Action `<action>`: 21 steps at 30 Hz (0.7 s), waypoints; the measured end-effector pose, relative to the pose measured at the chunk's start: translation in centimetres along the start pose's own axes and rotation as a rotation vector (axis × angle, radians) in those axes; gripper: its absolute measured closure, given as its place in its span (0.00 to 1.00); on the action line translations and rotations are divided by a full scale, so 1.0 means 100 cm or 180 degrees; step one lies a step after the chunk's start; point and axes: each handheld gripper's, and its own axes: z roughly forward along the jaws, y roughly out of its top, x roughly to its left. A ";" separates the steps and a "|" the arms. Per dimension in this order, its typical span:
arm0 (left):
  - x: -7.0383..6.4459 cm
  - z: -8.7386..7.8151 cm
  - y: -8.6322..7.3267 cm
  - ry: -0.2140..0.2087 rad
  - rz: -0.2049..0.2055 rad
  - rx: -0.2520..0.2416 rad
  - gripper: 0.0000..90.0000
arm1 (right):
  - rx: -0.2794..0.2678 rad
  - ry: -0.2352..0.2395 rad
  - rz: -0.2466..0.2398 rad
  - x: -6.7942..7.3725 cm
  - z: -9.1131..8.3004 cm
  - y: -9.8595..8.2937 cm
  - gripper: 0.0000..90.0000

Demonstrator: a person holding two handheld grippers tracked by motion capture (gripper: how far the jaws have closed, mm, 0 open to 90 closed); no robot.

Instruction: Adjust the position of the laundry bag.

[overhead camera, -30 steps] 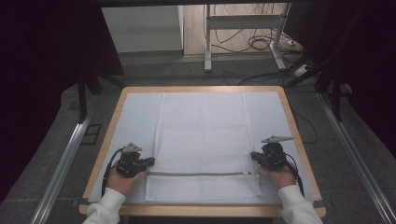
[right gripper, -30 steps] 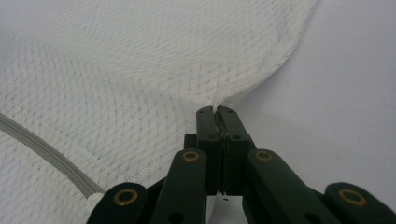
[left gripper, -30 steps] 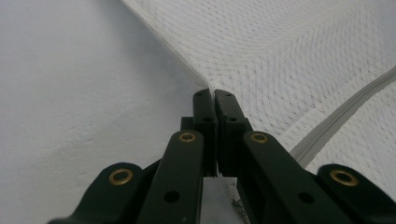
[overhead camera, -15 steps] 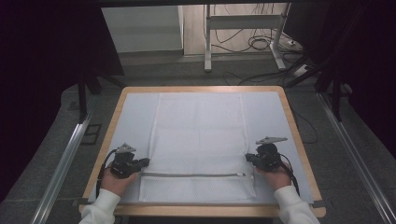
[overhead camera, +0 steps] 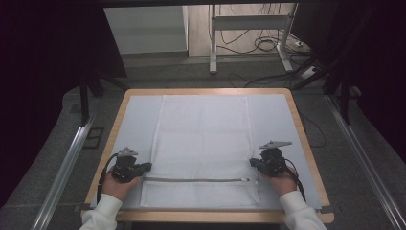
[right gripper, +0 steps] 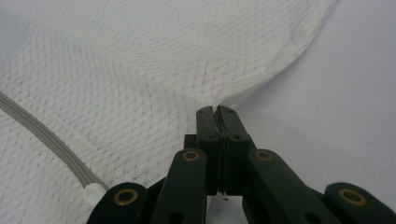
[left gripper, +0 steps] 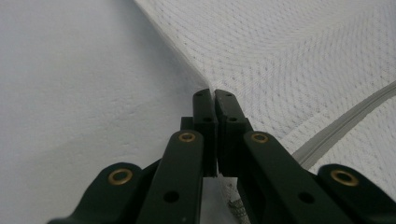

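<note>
Mesh laundry bag (overhead camera: 203, 148) lying flat on the table (overhead camera: 297, 115), zipper (overhead camera: 194, 180) along its near end.
Left gripper (overhead camera: 146, 166) is clamped on the bag's left edge; right gripper (overhead camera: 253, 163) is clamped on its right edge, both just beyond the zipper.

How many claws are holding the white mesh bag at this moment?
2. The left claw is shut on the left edge of the white mesh bag, near the zipper's end. The right claw is shut on its right edge.
</note>
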 end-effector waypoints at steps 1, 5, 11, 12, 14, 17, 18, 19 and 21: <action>0.000 0.000 0.000 0.0003 -0.0004 -0.0003 0.98 | -0.0017 0.0001 -0.0013 0.000 0.000 0.000 0.97; 0.002 -0.001 -0.002 0.0004 -0.0014 0.0005 0.98 | -0.0024 0.0009 -0.0026 0.001 0.001 0.001 0.97; 0.004 -0.003 -0.004 0.0020 -0.0027 0.0004 0.98 | -0.0019 0.0018 -0.0065 0.005 0.004 0.002 0.97; 0.004 -0.002 -0.004 0.0022 -0.0024 0.0009 0.98 | -0.0019 0.0018 -0.0066 0.005 0.004 0.002 0.97; 0.004 -0.002 -0.004 0.0028 -0.0012 0.0014 0.98 | -0.0024 0.0019 -0.0068 0.004 0.004 0.002 0.97; 0.004 -0.001 -0.004 0.0049 0.0002 0.0022 0.97 | -0.0020 0.0022 -0.0074 0.004 0.004 0.002 0.97; 0.005 -0.001 -0.005 0.0076 0.0019 0.0033 0.95 | -0.0018 0.0017 -0.0081 0.004 0.004 0.002 0.97; 0.005 0.000 -0.005 0.0097 0.0036 0.0036 0.92 | -0.0013 0.0013 -0.0083 0.004 0.005 0.001 0.97; 0.005 0.000 -0.006 0.0171 0.0083 -0.0004 0.81 | -0.0005 0.0013 -0.0092 0.004 0.005 0.001 0.96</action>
